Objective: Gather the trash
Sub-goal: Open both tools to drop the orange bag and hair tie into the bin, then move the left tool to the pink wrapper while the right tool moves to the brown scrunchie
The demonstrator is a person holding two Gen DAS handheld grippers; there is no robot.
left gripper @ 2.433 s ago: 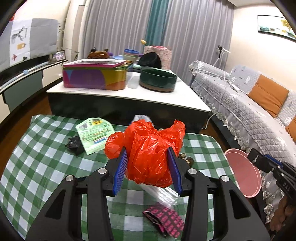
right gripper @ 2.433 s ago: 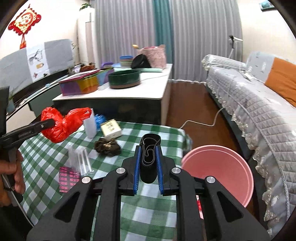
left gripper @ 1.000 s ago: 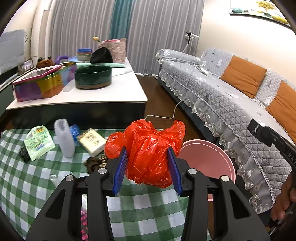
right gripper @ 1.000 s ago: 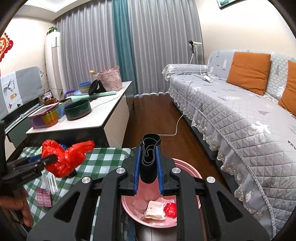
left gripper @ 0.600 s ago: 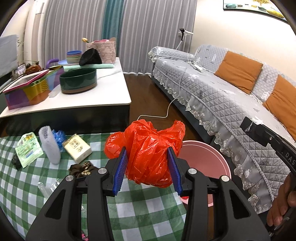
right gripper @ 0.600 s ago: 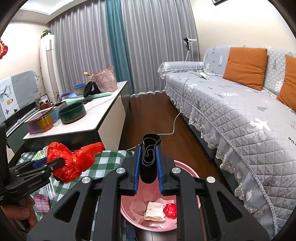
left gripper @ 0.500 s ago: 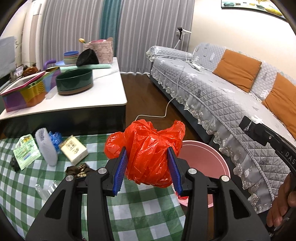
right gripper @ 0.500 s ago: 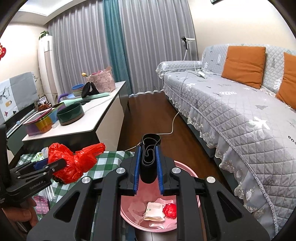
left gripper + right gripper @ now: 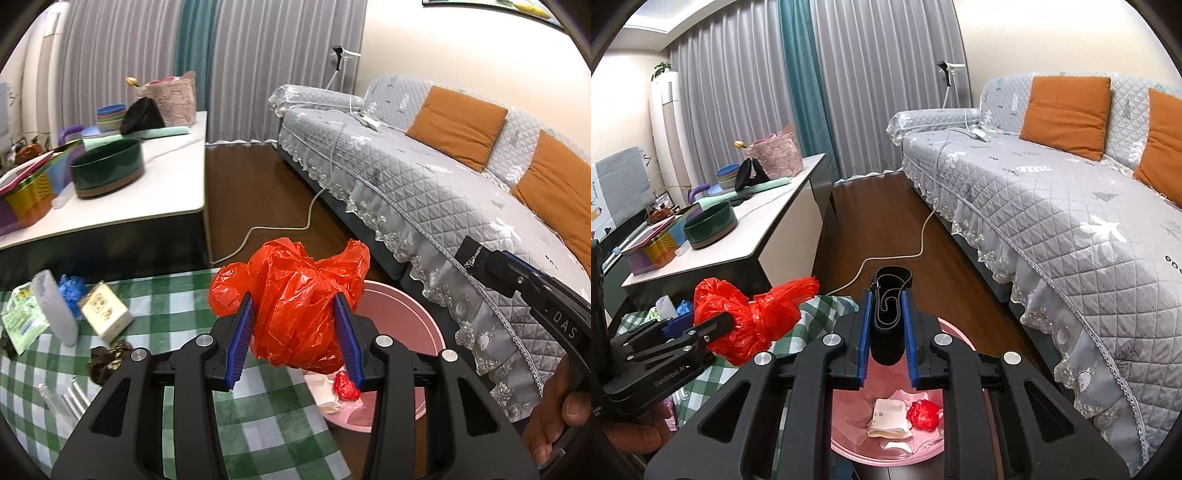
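Moved since earlier: both grippers have swung right, off the checked table and toward the pink basin; the table clutter has slid to the left edge of the left wrist view.
Left gripper (image 9: 295,334): clamped on a crumpled red plastic bag (image 9: 295,302), held near the right edge of the green checked cloth (image 9: 258,424), beside the basin.
Right gripper (image 9: 886,338): closed on a folded black strap (image 9: 888,317), held above the pink basin (image 9: 849,448).
Basin contents: a white wrapper (image 9: 888,419) and a small red scrap (image 9: 923,413) lie inside.
Hidden: the bag covers the basin's near-left rim in the left wrist view; gripper bodies cut off much of the basin.
Hard to make out: small packets (image 9: 105,310) on the far-left cloth are blurred, labels unreadable.
Background: grey sofa (image 9: 1071,221) on the right.
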